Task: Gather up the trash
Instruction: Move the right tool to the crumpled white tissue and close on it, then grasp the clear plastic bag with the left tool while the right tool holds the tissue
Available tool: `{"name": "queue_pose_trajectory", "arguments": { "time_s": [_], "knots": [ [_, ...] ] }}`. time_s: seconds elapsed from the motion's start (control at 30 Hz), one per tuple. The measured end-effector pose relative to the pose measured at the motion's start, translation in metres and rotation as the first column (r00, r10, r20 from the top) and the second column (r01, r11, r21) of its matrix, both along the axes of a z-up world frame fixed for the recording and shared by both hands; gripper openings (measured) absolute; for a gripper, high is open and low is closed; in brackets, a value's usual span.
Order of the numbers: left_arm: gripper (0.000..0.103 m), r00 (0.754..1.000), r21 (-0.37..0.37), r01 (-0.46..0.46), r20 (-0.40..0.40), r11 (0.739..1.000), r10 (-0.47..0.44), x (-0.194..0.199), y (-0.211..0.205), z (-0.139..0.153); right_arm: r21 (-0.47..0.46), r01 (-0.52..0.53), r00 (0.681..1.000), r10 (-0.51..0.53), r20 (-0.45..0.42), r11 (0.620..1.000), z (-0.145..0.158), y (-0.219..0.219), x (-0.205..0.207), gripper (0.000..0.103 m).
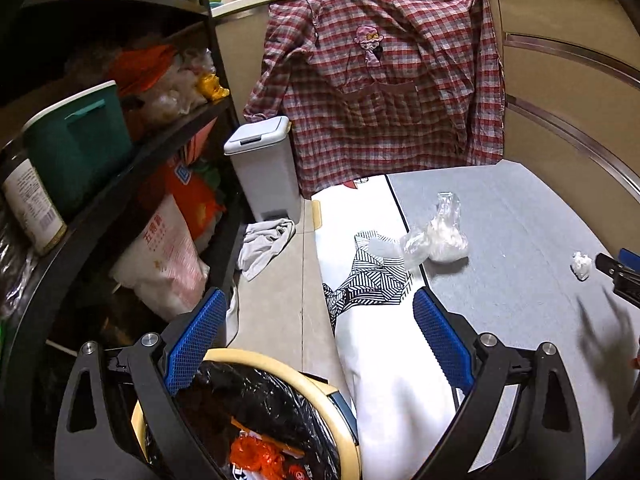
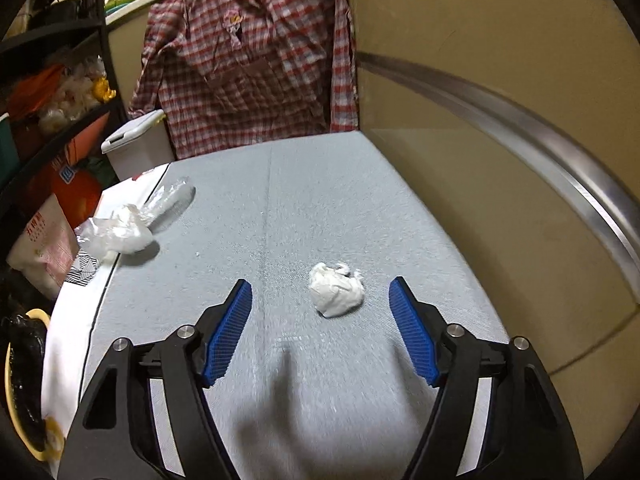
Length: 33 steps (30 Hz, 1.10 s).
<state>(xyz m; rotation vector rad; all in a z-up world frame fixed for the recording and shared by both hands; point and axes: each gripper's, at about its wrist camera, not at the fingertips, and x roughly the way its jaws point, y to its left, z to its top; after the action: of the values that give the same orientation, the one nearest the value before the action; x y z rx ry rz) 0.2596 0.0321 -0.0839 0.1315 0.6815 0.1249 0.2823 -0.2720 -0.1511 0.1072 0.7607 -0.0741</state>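
Observation:
A crumpled white tissue ball lies on the grey mat. My right gripper hangs just above the mat, open, with the ball between its blue pads, nearer the right one and touching neither. In the left wrist view the same ball sits at the far right, beside a black fingertip of the right gripper. A wad of clear plastic wrap and white paper rests at the mat's left edge. My left gripper is open and empty above a yellow-rimmed bin lined with a black bag.
A black shelf rack packed with bags and boxes stands on the left. A grey pedal bin and a rag are on the tiled floor. A plaid shirt hangs behind. Beige cabinet doors border the mat's right side.

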Motion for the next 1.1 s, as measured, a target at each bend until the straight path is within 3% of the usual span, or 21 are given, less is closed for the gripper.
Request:
{"name": "queue_pose_trajectory", "arguments": {
  "time_s": [0.27,0.37,0.4,0.5,0.83,1.0,1.1],
  "knots": [
    [0.091,1.000,-0.021,-0.012,-0.013,1.000,0.012,0.005,0.009,-0.002,0.008,0.050,0.997,-0.049,-0.064,0.999,-0.026,-0.008,0.031,0.059],
    [0.091,1.000,-0.021,-0.014,-0.013,1.000,0.014,0.006,0.010,-0.002,0.006,0.047,0.995,-0.046,-0.093,0.999,-0.033,-0.009,0.037,0.042],
    [0.091,1.000,-0.021,-0.015,-0.015,1.000,0.014,0.006,0.010,-0.002,0.004,0.044,0.994,-0.043,-0.104,0.999,-0.034,-0.009,0.037,0.029],
    [0.091,1.000,-0.022,-0.013,-0.015,1.000,0.013,0.006,0.010,-0.002,-0.008,0.029,0.994,-0.030,-0.106,1.000,-0.034,-0.007,0.034,0.020],
    [0.091,1.000,-0.007,0.010,0.013,1.000,-0.010,0.000,0.000,0.003,-0.020,0.021,1.000,-0.021,-0.009,1.000,0.008,0.002,0.012,0.018],
    [0.091,0.999,-0.058,0.026,0.050,0.998,-0.023,0.001,0.004,0.005,0.059,0.051,0.996,-0.055,0.071,0.997,0.052,0.000,-0.013,0.018],
    [0.091,0.992,-0.113,0.089,0.096,0.990,-0.078,0.008,0.004,0.001,0.100,0.073,0.989,-0.085,0.123,0.992,0.069,-0.002,-0.025,0.018]
  ]
}}
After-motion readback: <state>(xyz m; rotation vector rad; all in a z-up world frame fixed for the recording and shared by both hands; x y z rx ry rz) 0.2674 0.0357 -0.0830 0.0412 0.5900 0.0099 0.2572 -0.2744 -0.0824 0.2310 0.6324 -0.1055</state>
